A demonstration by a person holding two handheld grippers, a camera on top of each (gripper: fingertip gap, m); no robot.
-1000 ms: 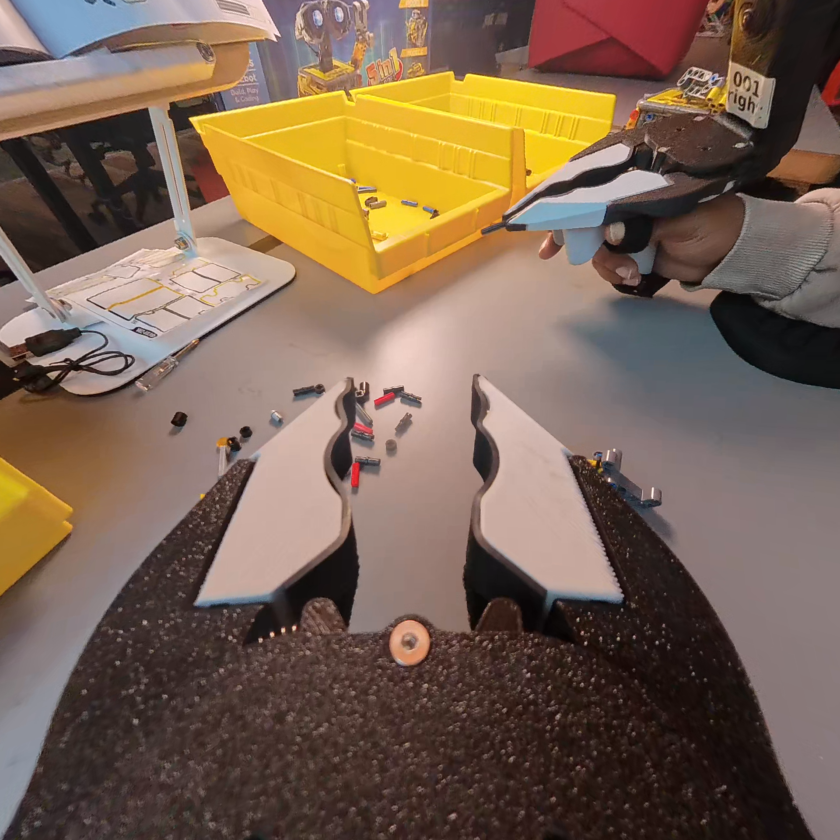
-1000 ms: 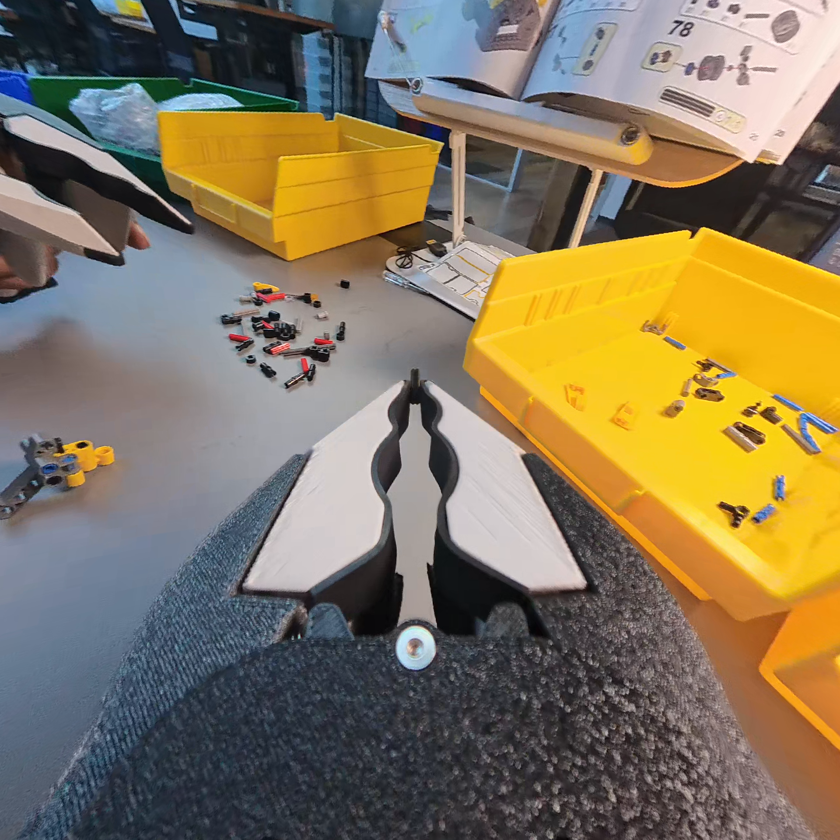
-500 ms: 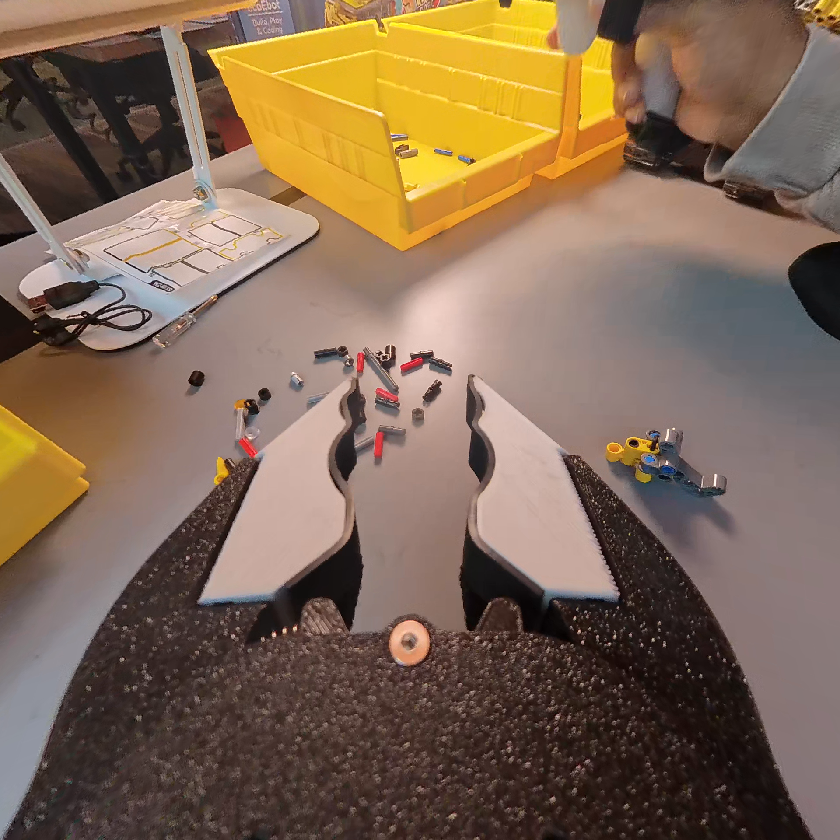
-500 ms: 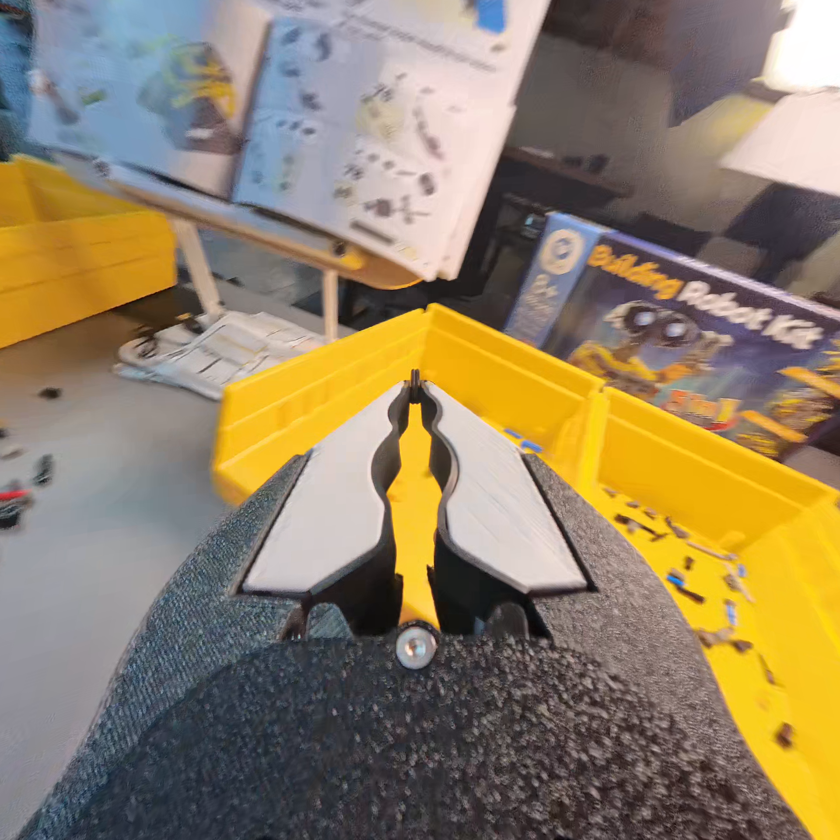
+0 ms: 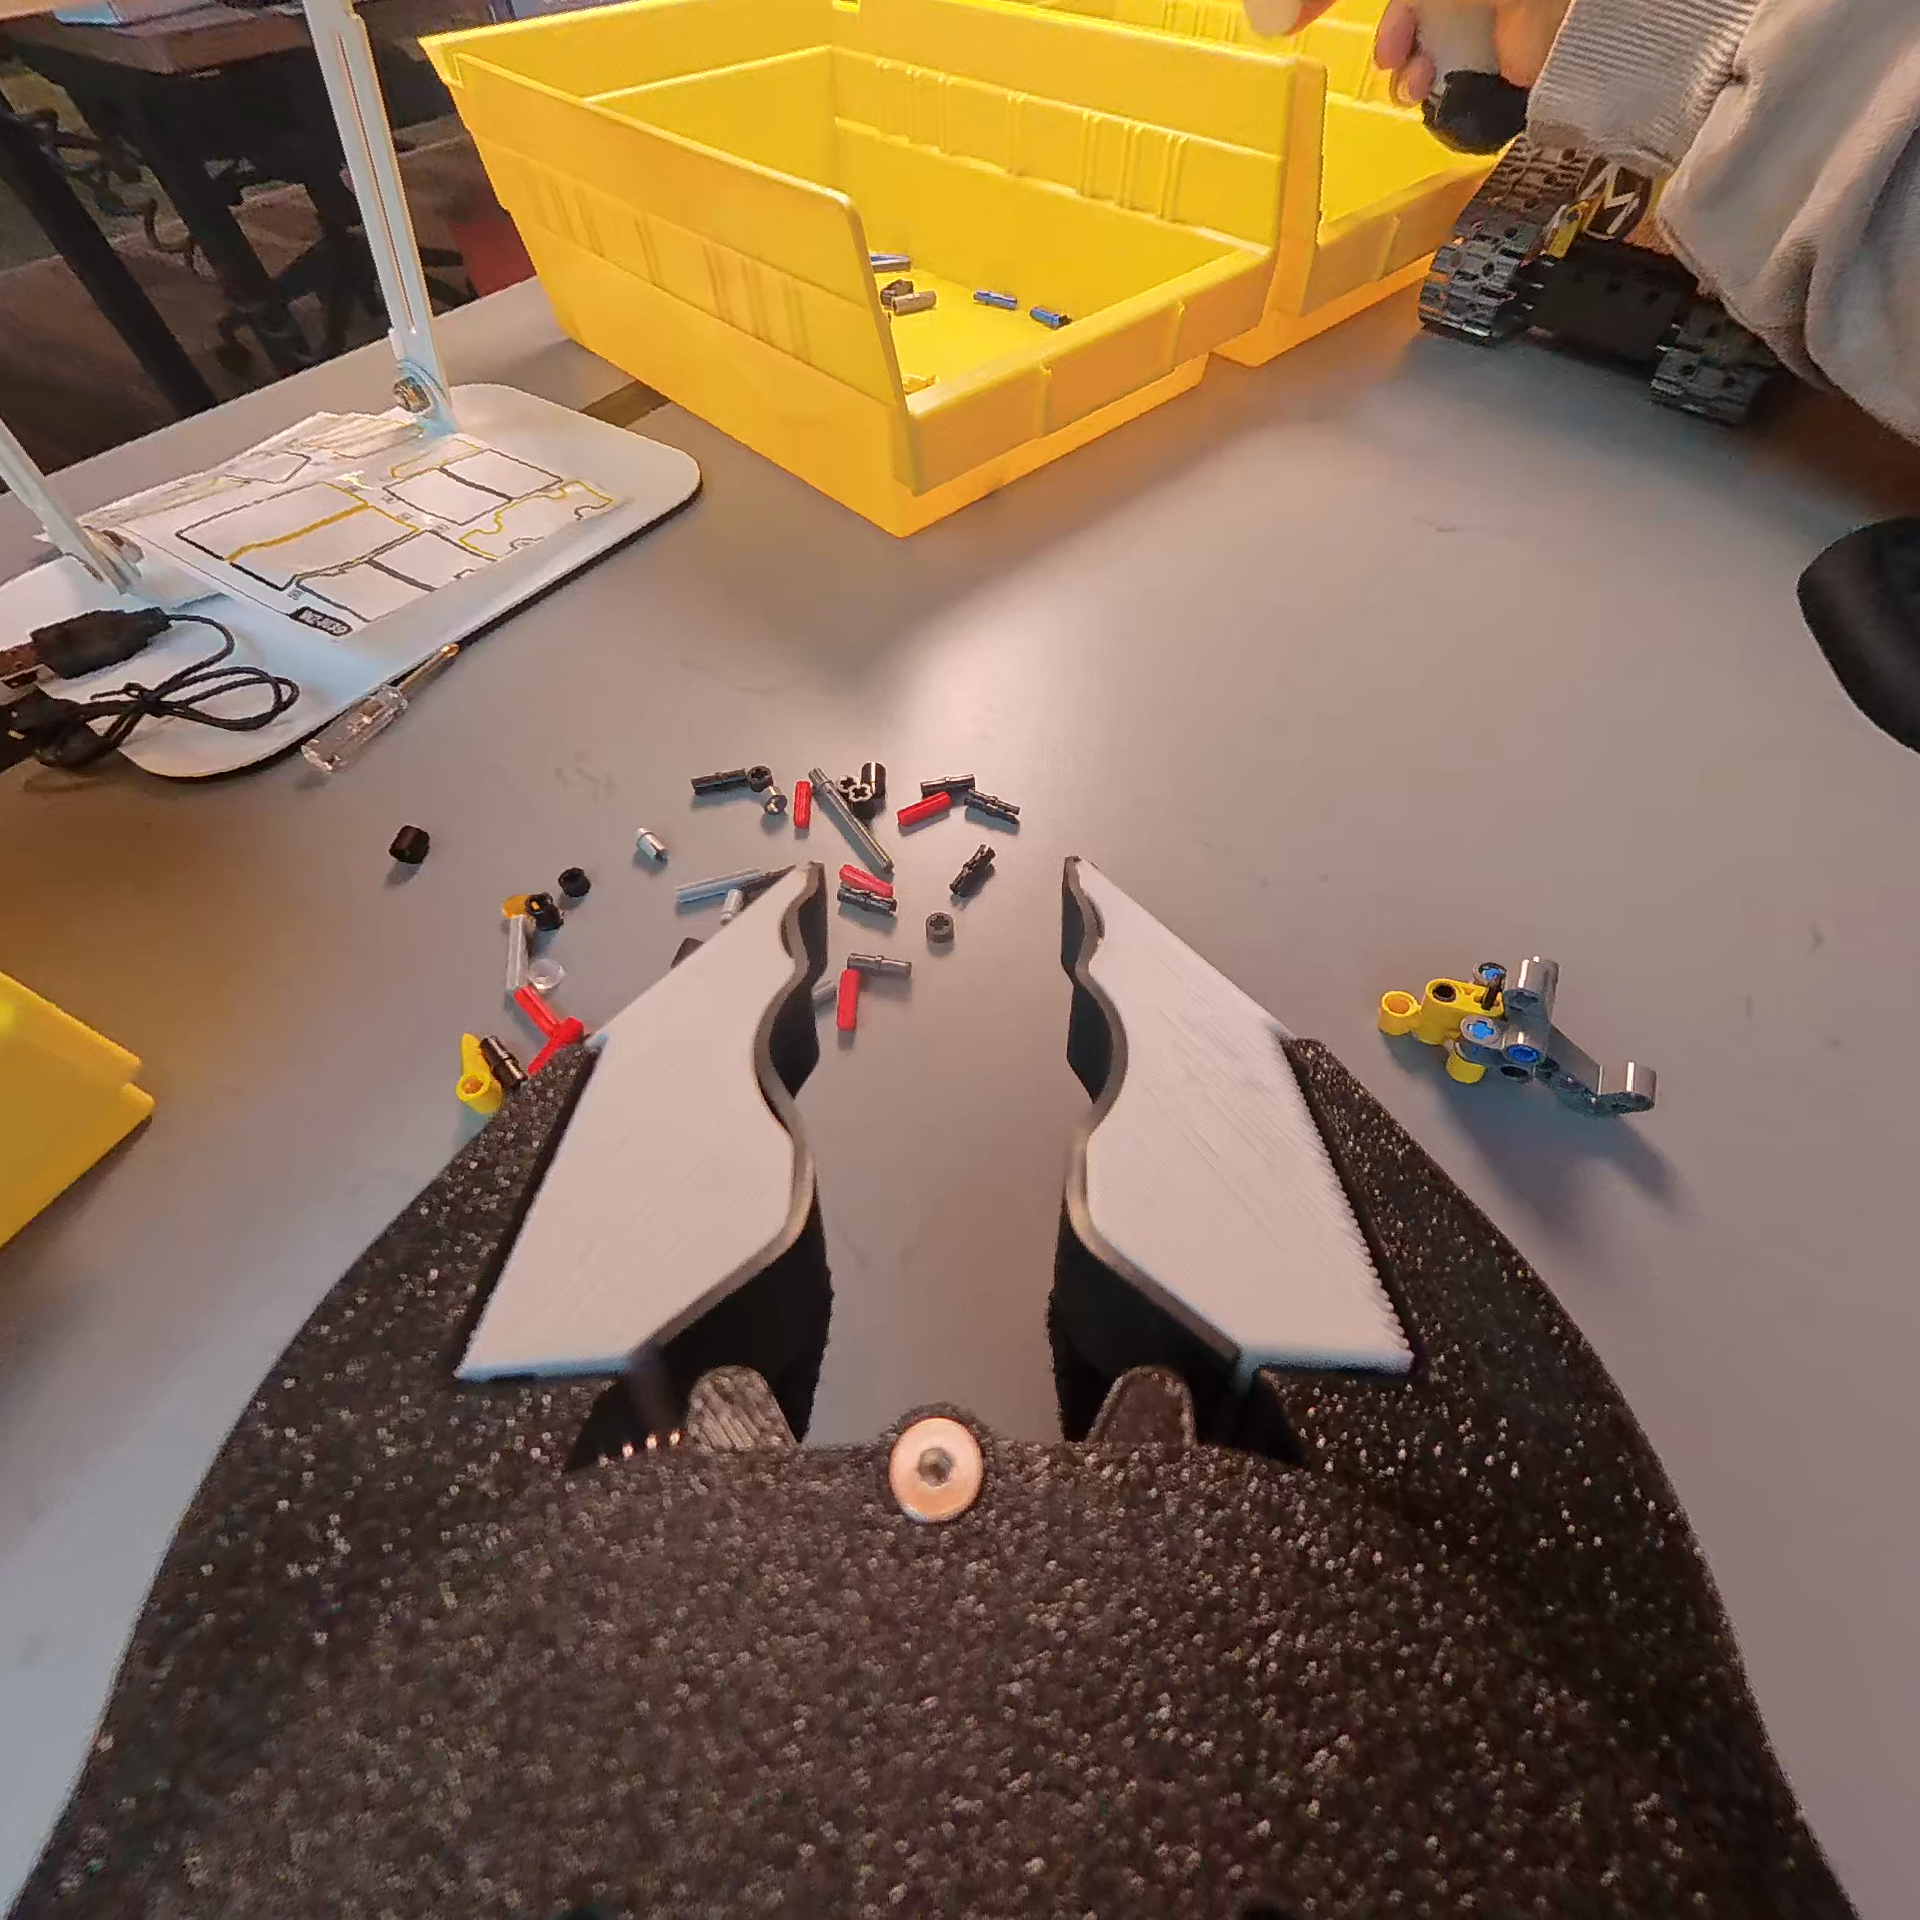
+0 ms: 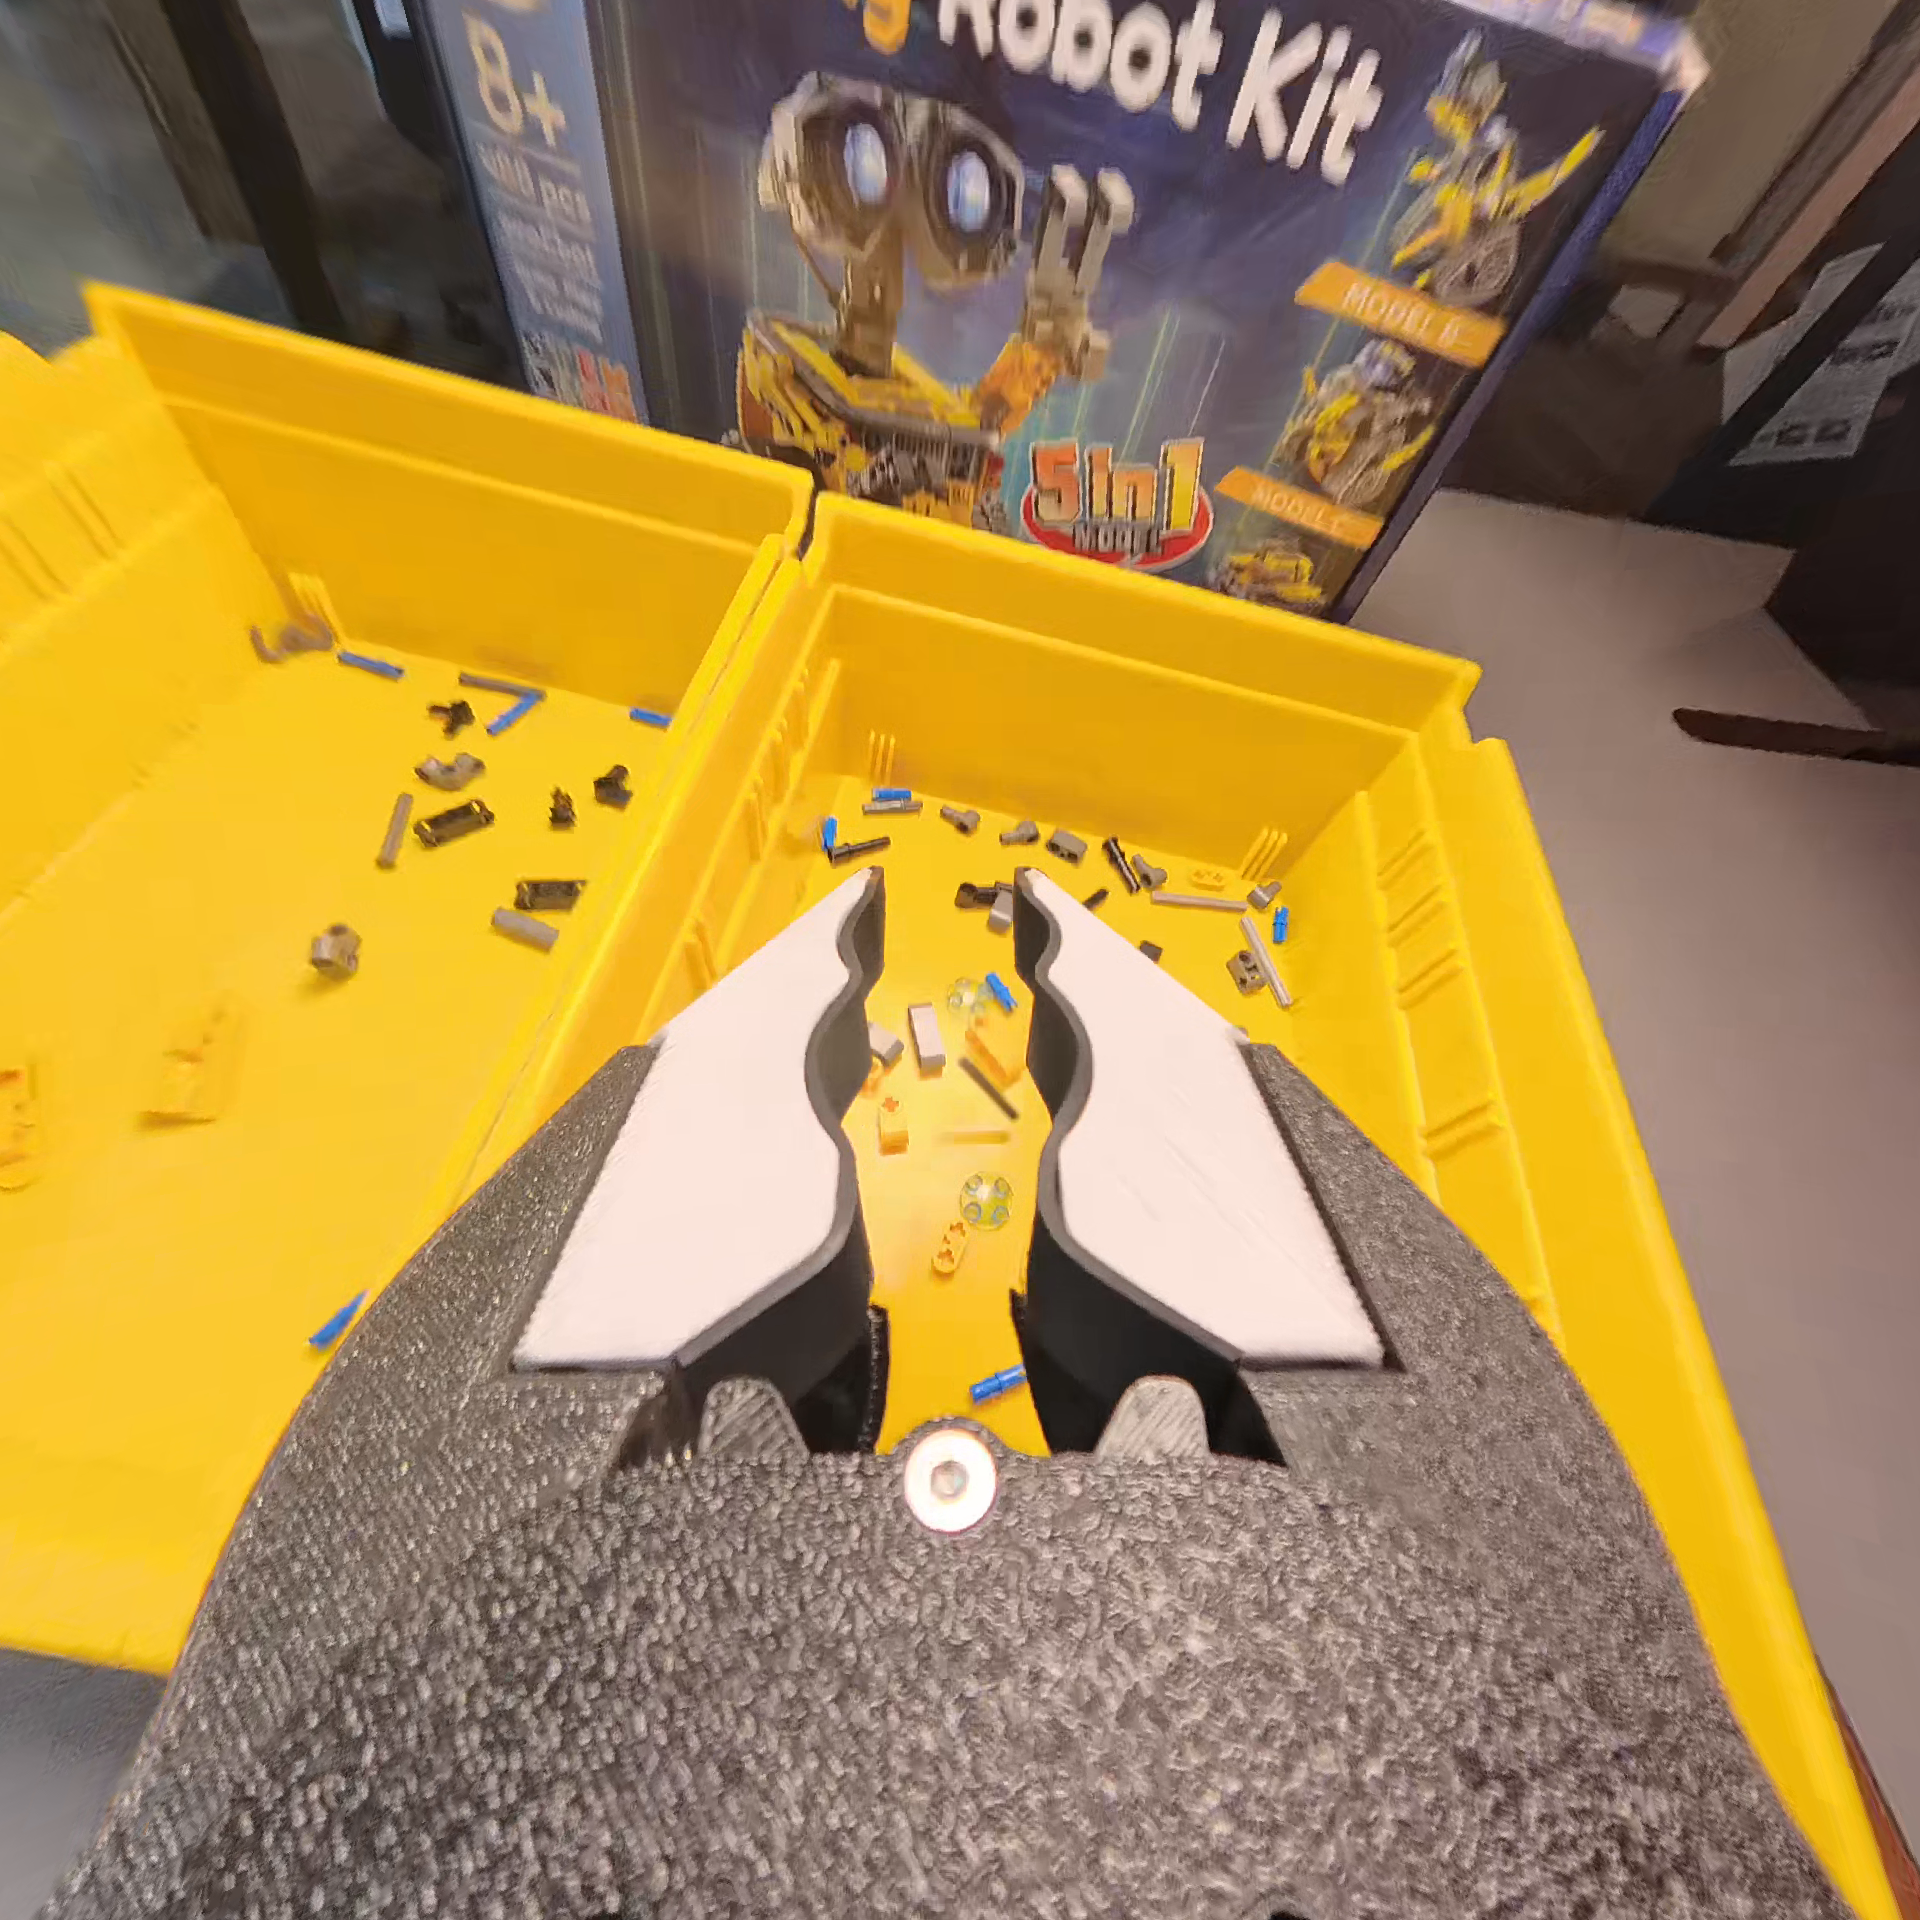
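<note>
we are holding the left gripper [image 5: 940, 883] open and empty above loose pins [image 5: 852, 831] on the bench [image 5: 1299, 665], the right gripper [image 6: 948, 883] part-open, empty, over a yellow bin [image 6: 1455, 935].

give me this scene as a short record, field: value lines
left gripper: open, empty, over the grey table
nearest to left: loose pins scattered on the table
beside left: small yellow-grey assembly to its right, apart from it
right gripper: open, empty, over right bin
in right bin: small parts
left bin: also holds small parts
behind bins: kit box
table edge: stand base with sheet, cable
</note>
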